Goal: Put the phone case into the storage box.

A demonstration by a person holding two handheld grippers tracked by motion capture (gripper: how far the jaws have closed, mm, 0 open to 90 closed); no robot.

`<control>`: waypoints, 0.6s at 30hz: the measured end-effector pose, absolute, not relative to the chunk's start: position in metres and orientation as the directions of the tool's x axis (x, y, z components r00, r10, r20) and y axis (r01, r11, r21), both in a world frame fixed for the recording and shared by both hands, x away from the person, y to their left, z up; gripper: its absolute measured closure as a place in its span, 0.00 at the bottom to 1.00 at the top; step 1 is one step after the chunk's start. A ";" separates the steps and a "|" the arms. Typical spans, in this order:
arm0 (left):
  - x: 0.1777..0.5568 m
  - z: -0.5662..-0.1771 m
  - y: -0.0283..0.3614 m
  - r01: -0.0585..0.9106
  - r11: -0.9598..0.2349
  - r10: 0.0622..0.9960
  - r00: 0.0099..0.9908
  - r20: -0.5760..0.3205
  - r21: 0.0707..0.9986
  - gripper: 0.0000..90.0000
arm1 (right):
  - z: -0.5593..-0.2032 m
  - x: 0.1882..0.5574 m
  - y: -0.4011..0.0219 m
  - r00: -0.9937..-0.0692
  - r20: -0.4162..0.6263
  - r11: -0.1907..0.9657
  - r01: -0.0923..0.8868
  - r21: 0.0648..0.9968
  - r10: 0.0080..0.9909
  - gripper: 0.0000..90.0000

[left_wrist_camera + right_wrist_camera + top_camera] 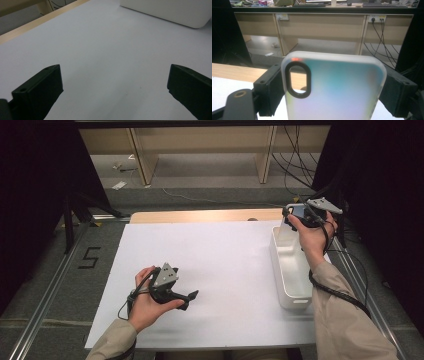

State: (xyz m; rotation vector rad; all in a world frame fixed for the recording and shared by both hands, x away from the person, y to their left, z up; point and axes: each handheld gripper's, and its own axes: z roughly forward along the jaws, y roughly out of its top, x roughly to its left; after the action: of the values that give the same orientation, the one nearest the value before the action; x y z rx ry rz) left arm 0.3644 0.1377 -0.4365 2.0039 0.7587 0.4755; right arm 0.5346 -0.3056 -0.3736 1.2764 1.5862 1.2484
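Observation:
My right gripper [290, 216] is held up over the far end of a white bin [295, 303]. It is shut on a translucent phone case [298, 210]. In the right gripper view the phone case [334, 87] stands upright between the two black jaws, gripped by its side edges, and its oval camera cut-out is at the upper left. My left gripper [192, 298] rests low over the white sheet [215, 260] at the near left. Its jaws point right and stand wide open [115, 72] with only bare sheet between them.
The long white bin stands along the right edge of the sheet, and its rounded corner [172, 12] is ahead of the left gripper. A strip of wooden tabletop [200, 215] runs behind the sheet. Beyond the table are shelving legs and loose cables on the floor.

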 end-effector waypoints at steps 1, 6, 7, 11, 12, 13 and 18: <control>0.364 -0.437 0.138 0.325 -0.395 0.676 0.736 0.033 0.859 0.00 | -0.374 0.535 -0.305 -0.235 0.028 0.034 0.257 0.966 0.972 0.20; 0.364 -0.437 0.138 0.324 -0.395 0.676 0.736 0.033 0.860 0.00 | -0.376 0.537 -0.304 -0.237 0.020 0.044 0.260 0.965 0.971 0.20; 0.364 -0.436 0.138 0.325 -0.394 0.676 0.736 0.032 0.860 0.00 | -0.376 0.537 -0.304 -0.239 0.020 0.044 0.261 0.964 0.971 0.20; 0.364 -0.437 0.138 0.324 -0.397 0.675 0.737 0.034 0.859 0.00 | -0.377 0.538 -0.303 -0.237 0.018 0.047 0.265 0.963 0.971 0.20; 0.364 -0.437 0.138 0.325 -0.394 0.676 0.736 0.032 0.860 0.00 | -0.377 0.538 -0.303 -0.237 0.018 0.047 0.265 0.963 0.971 0.20; 0.364 -0.437 0.138 0.325 -0.394 0.676 0.736 0.032 0.860 0.00 | -0.377 0.538 -0.303 -0.237 0.018 0.047 0.265 0.963 0.971 0.20; 0.364 -0.437 0.138 0.325 -0.394 0.676 0.736 0.032 0.860 0.00 | -0.378 0.539 -0.303 -0.238 0.015 0.051 0.266 0.963 0.971 0.20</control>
State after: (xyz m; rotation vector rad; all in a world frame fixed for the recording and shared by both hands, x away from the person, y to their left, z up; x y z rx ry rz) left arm 0.3644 0.1378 -0.4366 2.0033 0.7595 0.4755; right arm 0.5391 -0.3029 -0.3783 1.2723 1.6028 1.2292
